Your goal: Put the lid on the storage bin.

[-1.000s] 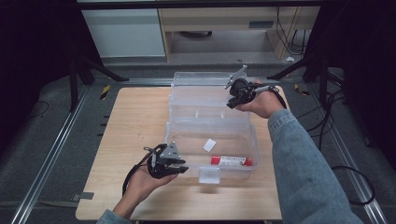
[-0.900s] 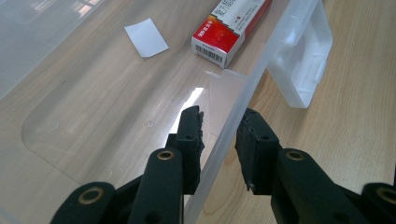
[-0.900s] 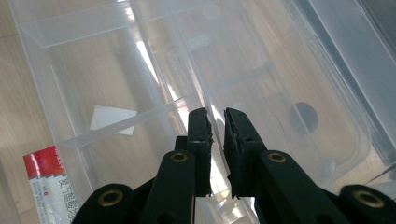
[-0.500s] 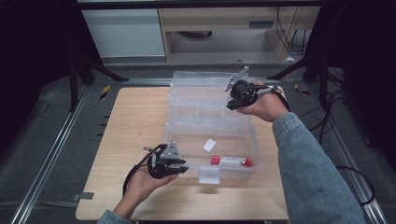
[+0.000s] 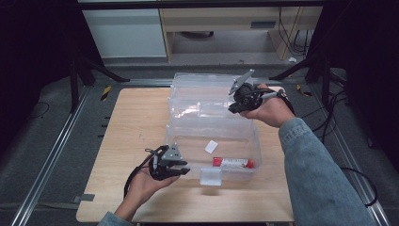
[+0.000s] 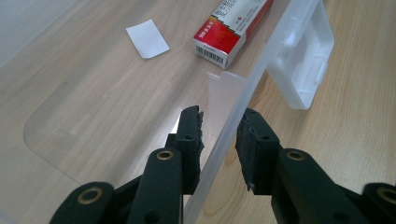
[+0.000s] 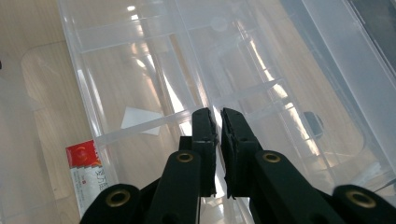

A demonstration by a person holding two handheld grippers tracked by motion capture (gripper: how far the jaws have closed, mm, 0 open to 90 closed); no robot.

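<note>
A: Clear box (image 5: 257, 141) where?
B: Middle of the wooden table (image 5: 136, 122), lid (image 5: 202, 89) swung up and back, latch (image 5: 210, 176) hanging off the front wall. 1 red carton (image 5: 233, 163) and 1 white paper slip (image 5: 211, 146) lying flat inside, apart from each other.

A: Right gripper (image 5: 234, 106)?
B: Closed, jaws pinching the lid's thin side edge. Looks like holding the lid up so the inside is open to reach.

A: Left gripper (image 5: 184, 168)?
B: Astride the front wall near the left corner, 1 jaw inside, 1 outside. Narrow gap; cannot tell whether the pads press the wall. Probably there to pin the box so it won't slide while the lid is handled.

A: Carton touched?
B: No, well clear of both grippers.
</note>
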